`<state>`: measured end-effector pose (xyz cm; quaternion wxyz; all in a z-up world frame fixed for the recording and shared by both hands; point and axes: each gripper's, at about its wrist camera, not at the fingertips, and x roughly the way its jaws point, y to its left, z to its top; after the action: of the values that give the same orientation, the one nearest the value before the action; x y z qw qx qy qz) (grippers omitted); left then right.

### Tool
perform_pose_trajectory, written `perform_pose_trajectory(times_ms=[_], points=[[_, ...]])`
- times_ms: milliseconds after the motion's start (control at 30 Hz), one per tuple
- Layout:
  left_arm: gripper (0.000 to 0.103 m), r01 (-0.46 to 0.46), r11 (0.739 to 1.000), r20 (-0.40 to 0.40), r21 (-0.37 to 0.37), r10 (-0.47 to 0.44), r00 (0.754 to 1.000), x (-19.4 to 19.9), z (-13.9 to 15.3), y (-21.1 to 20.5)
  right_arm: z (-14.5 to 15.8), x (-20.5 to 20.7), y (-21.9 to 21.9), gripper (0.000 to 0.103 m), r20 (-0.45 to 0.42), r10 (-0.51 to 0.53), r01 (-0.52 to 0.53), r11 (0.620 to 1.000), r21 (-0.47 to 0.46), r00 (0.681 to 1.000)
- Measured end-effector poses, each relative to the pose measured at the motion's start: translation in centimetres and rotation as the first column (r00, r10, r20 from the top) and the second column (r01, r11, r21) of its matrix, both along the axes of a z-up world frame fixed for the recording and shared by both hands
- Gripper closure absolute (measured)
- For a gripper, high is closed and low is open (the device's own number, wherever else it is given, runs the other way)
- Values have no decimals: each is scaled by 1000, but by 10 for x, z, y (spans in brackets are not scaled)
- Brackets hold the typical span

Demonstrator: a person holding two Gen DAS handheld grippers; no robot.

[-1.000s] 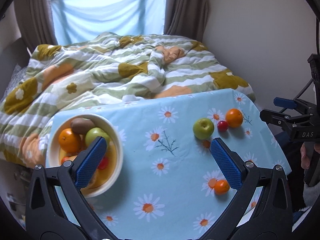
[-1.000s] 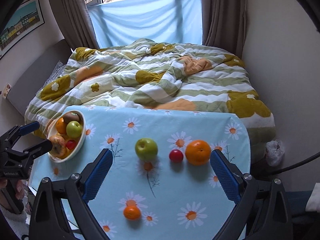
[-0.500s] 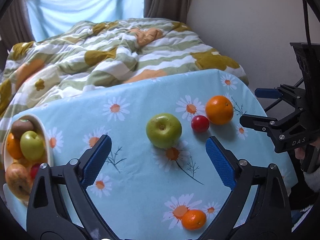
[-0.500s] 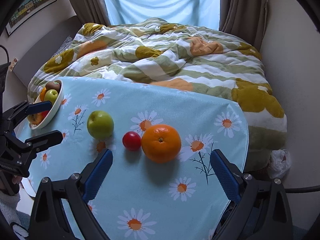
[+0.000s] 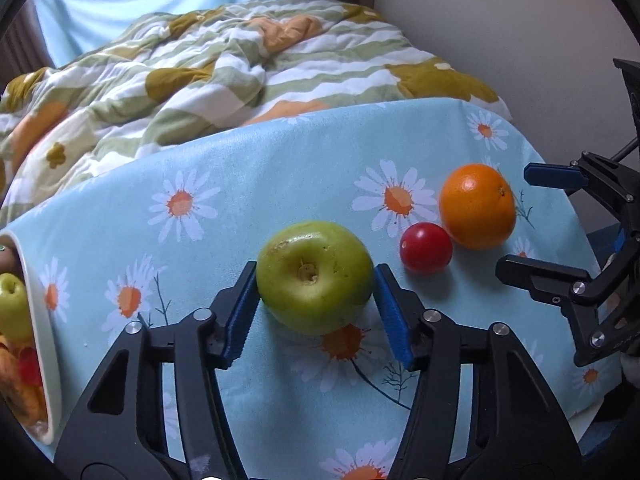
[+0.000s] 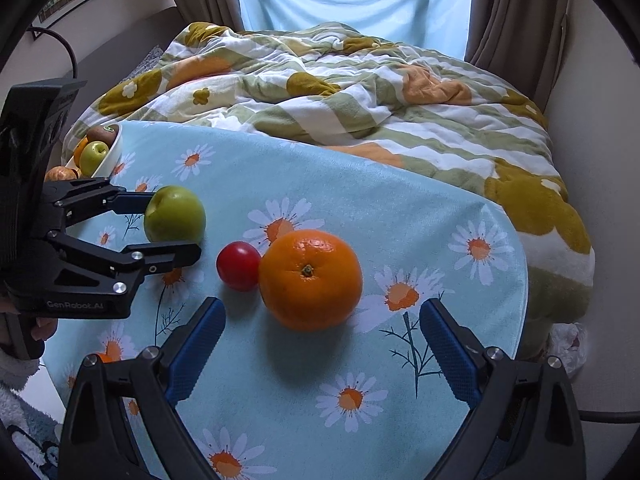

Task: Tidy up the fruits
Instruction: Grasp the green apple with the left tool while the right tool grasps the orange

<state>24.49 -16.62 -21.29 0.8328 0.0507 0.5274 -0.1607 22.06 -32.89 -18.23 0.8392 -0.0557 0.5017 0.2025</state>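
A green apple (image 5: 314,276) rests on the daisy tablecloth (image 5: 280,184). My left gripper (image 5: 316,304) has closed around it, blue pads touching both sides; the right wrist view shows the apple (image 6: 175,215) between those fingers too. A small red fruit (image 5: 426,247) and a large orange (image 5: 477,205) lie just right of the apple. My right gripper (image 6: 320,344) is open and empty, its fingers either side of the orange (image 6: 310,278), a little short of it. The white fruit bowl (image 5: 38,332) with several fruits sits at the left.
A small tangerine (image 6: 105,357) lies near the table's front edge, partly hidden by the left gripper. A bed with a striped floral quilt (image 6: 360,92) lies right behind the table. A wall (image 5: 520,40) stands on the right.
My left gripper moved forward to the green apple and closed onto it. My right gripper moved in towards the orange and stayed open.
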Motion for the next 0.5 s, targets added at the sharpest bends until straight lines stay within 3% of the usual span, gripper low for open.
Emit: perform_pose_trajectory(times_ms=[100,300,500], points=[[43,-4,1000,-9,-7,4,1000,2,0,1,-2,2,1,8,-3,4,-4,1000,4,1000],[43,-7,1000,-9,12,7,1000,-2,0,1,-10,7,5,27,-35,19,-19,1000,-6,999],[43,-32,999,-19,7,32,999,-8,1,6,-13,8,12,33,-36,50,-51,999,-13,998]])
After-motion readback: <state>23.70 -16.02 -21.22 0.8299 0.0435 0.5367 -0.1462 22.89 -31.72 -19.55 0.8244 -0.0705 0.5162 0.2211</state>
